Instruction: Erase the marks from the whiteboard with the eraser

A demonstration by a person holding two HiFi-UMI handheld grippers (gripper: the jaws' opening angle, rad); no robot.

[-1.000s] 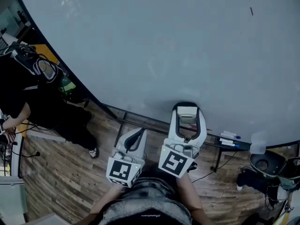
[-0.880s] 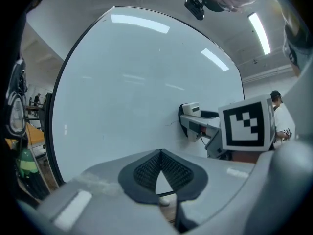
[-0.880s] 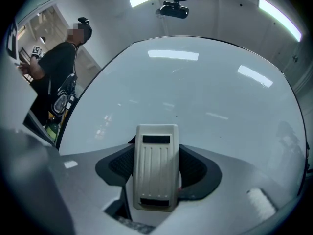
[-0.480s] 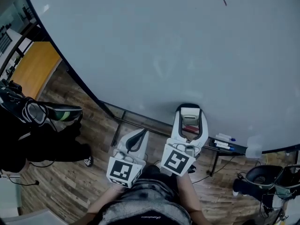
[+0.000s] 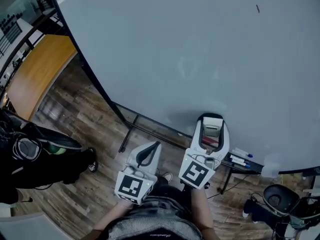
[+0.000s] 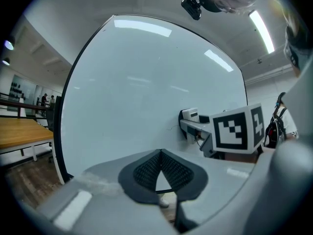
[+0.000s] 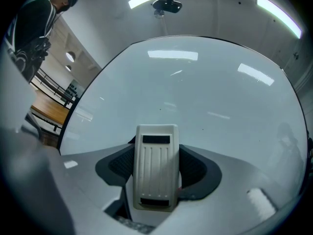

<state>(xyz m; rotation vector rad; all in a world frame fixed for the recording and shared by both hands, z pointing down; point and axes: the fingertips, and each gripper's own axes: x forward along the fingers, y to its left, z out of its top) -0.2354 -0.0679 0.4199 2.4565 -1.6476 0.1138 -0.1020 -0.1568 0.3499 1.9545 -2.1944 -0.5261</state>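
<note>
Head view: right gripper (image 5: 213,122) clenched on the eraser (image 5: 212,130) near the whiteboard (image 5: 175,44); left gripper (image 5: 154,148) with fingers pressed together, empty

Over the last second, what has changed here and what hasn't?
The head view swung: the person in black slid toward the lower left and more of the wooden desk came into sight. Unchanged: right tongs clamp the eraser, left tongs shut and empty, small dark mark on the whiteboard.

Eraser (image 7: 156,173) in right gripper (image 5: 213,122), before whiteboard (image 5: 175,44)
</note>
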